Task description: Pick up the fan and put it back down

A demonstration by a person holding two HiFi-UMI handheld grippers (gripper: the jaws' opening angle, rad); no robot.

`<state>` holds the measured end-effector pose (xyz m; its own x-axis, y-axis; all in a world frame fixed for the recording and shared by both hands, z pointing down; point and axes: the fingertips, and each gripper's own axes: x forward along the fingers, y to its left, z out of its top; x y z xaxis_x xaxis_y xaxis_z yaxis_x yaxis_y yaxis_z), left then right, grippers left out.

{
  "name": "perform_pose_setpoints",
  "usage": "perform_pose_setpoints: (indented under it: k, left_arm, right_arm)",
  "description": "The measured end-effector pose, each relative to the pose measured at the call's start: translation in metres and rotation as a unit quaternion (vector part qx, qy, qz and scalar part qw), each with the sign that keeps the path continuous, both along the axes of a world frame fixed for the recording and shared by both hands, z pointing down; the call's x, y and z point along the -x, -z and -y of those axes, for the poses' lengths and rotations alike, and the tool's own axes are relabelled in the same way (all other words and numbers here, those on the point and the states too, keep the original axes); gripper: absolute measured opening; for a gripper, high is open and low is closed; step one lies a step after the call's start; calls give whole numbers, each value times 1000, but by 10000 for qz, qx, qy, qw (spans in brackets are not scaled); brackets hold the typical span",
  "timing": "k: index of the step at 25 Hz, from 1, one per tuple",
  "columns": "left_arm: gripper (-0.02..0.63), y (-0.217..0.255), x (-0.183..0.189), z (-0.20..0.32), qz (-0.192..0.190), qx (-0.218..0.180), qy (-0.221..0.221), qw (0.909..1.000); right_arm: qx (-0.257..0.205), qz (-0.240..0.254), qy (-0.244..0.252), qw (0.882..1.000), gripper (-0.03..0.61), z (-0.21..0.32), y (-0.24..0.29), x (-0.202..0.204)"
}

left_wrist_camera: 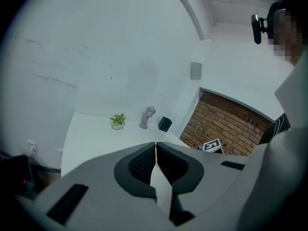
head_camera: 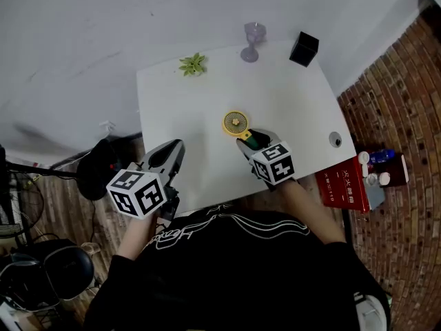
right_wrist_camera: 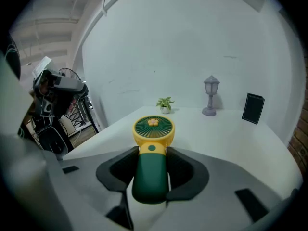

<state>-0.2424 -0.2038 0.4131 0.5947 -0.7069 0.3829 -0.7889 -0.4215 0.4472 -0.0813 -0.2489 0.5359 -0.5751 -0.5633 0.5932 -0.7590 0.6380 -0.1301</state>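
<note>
Fan (right_wrist_camera: 153, 129), yellow-headed with a green handle, is pinched by that handle between the jaws of the right gripper (head_camera: 251, 142) over the middle of the white tabletop (head_camera: 207, 95). The left gripper (left_wrist_camera: 156, 150) hangs at the near left edge, jaws pressed together on nothing. A small plant (head_camera: 193, 64), lamp ornament (head_camera: 252, 42) and black box (head_camera: 304, 48) line the far edge.

Count as found: one white table (head_camera: 207, 95). On or over it: one fan (head_camera: 236, 123), one potted plant (head_camera: 193, 65), one lilac lantern ornament (head_camera: 252, 41), one black box (head_camera: 304, 49). Two grippers: the left gripper (head_camera: 175, 147) and the right gripper (head_camera: 247, 138). Beside the table: one red box (head_camera: 342, 183), and possibly two small bottles (head_camera: 381, 157), too indistinct to count.
</note>
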Motion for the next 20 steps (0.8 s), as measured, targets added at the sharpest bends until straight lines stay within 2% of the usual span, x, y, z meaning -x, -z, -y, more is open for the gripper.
perform_pose_setpoints:
  k: [7,20]
  left_arm:
    - [34,-14,20,11,73,97,18,9999]
    - [34,-31,30,14,142,242,-9,9996]
  right_arm:
    - [114,-253,-70,9996,181,12,-33,8]
    - [189,-759,10,9969,181,13,-65,10]
